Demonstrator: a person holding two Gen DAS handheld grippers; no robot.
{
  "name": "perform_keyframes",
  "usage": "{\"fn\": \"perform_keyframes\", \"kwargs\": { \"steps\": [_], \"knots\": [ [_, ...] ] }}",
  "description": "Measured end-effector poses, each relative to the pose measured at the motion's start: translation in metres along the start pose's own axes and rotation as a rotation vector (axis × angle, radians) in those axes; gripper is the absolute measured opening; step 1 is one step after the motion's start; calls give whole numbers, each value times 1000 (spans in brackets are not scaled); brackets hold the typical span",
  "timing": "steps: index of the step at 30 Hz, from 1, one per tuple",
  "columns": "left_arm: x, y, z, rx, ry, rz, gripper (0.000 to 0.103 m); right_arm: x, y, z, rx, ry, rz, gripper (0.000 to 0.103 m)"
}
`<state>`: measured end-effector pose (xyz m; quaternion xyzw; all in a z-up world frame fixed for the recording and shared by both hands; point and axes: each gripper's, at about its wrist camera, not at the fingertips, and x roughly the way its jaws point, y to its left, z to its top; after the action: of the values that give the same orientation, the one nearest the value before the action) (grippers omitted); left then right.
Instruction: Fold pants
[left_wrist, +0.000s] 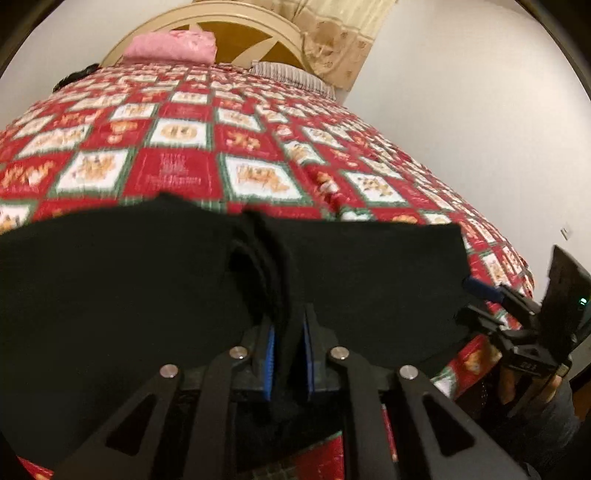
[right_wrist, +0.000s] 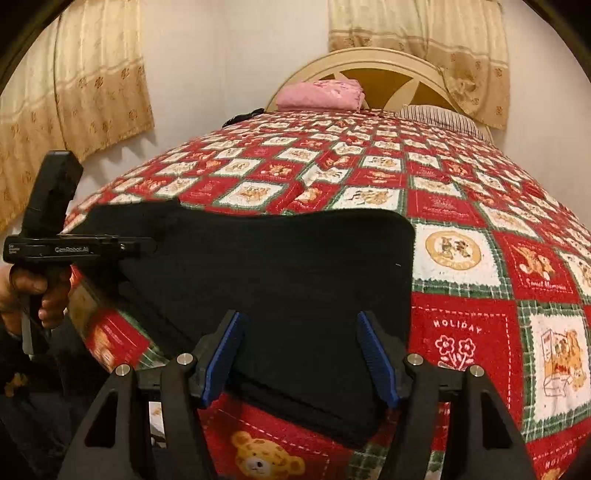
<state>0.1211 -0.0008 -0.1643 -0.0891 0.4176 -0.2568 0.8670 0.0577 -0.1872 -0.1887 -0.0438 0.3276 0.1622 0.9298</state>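
Holding: the left gripper (left_wrist: 288, 343), its blue pads (left_wrist: 270, 363) pressed together on a bunched ridge of the black pants (right_wrist: 280, 280). The pinch takes several layers at once, judged a grip meant to lift or drag the folded stack as one piece.

Pants: black, already doubled into a thick, roughly rectangular pad, lying at the near edge of the bed on the quilt (right_wrist: 461, 306). Layered edges show at the near corner in the right wrist view. The far right corner looks rounded and lies flat.

Right gripper (right_wrist: 301, 354): fingers spread wide, one on each side of the near edge of the pants, nothing between the pads. Whether the tips touch the cloth cannot be told. Judged ready to close on the edge or to press it flat.

Quilt: red, white and green checks with bear prints, covering the whole bed; serves as the folding surface.

Pillow (right_wrist: 319, 95): pink, at the headboard (right_wrist: 384, 70), well apart from the work.

Striped cloth (right_wrist: 443, 116): beside the pillow, at the far end.

Curtains (right_wrist: 74, 81): cream, patterned, on the wall behind.

Progress, as a judgement: late stage, one fold or a final tidy remaining.
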Motion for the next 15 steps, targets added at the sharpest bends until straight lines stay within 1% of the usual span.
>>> {"fn": "perform_keyframes", "kwargs": {
  "steps": [2, 4, 6, 7, 9, 11, 12, 13, 15],
  "knots": [
    [-3, 0, 0, 5, -13, 4, 17, -3, 7, 1, -42, 4, -22, 66],
    [-5, 0, 1, 10, -10, 4, 20, -3, 8, 0, -51, 0, -27, 68],
    [-10, 1, 0, 11, -15, 10, 30, -3, 7, -1, -51, -9, -22, 68],
    [-12, 1, 0, 12, -19, 15, 33, -6, 6, 0, -43, -17, -14, 68],
    [-18, 1, -2, 14, -35, 24, 45, -13, 0, 5, 2, -54, 14, 68],
    [-22, -1, -3, 28, -54, 39, 51, -22, -8, 13, 46, -105, 40, 68],
    [-22, -3, -3, 42, -60, 50, 55, -22, -10, 19, 58, -112, 44, 69],
    [-20, -4, -3, 55, -57, 65, 56, -20, -12, 24, 65, -113, 43, 69],
    [-13, -3, -3, 68, -41, 101, 57, -12, -17, 32, 79, -111, 38, 69]
  ]
}}
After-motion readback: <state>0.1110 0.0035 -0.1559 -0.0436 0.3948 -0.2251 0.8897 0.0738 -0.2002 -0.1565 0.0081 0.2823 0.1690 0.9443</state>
